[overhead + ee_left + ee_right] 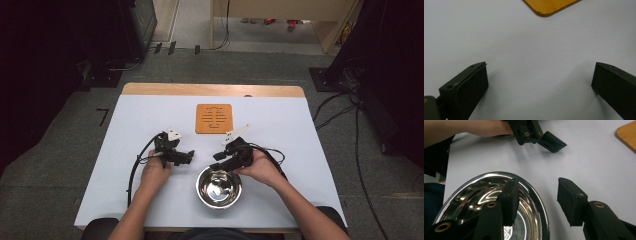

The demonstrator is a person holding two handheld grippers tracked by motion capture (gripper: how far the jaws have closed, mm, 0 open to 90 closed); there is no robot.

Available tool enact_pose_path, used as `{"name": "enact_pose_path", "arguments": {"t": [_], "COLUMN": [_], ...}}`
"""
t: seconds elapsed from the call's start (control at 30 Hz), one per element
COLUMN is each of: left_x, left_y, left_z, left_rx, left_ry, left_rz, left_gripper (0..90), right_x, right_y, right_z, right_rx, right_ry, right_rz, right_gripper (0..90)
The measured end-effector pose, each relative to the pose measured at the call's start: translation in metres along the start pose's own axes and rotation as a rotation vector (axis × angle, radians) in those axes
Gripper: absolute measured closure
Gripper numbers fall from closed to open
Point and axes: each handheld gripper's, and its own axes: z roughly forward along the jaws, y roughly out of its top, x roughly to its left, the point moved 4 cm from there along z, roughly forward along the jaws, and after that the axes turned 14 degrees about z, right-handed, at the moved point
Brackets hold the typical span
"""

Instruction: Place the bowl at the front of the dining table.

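Right hand-held gripper [537, 202] tilts down, jaws apart astride the steel bowl's [218, 187] rim, not clamped.

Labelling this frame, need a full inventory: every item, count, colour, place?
bowl: 1, shiny steel, near edge of table, its rim between the right gripper's jaws
trivet: 1, orange wood, slotted, mid-table toward the far side
table: 1, white top with wood far edge
cables: several, black, on the floor right of the table
left gripper: 1, black, jaws wide open over bare table, left of the bowl
right gripper: 1, black, one jaw inside the bowl and one outside, not yet pressing
hands: 2, one on each gripper
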Motion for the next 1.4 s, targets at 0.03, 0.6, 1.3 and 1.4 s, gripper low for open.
{"name": "enact_pose_path", "arguments": {"t": [0.03,0.6,1.3,1.4], "left_x": [0.000,0.000,0.000,0.000], "left_y": [0.000,0.000,0.000,0.000], "left_z": [0.000,0.000,0.000,0.000], "left_rx": [0.000,0.000,0.000,0.000], "left_ry": [0.000,0.000,0.000,0.000], "left_rz": [0.000,0.000,0.000,0.000], "left_gripper": [0.4,0.4,0.4,0.4], "right_x": [0.000,-0.001,-0.005,-0.005], "right_y": [0.000,-0.009,-0.014,-0.015], "right_z": [0.000,0.015,0.022,0.023], "right_rx": [0.000,0.081,0.146,0.158], "right_ry": [0.000,0.003,0.017,0.010], "right_rz": [0.000,-0.057,-0.076,-0.084], "right_gripper": [53.5,61.5,65.9,66.9]}}
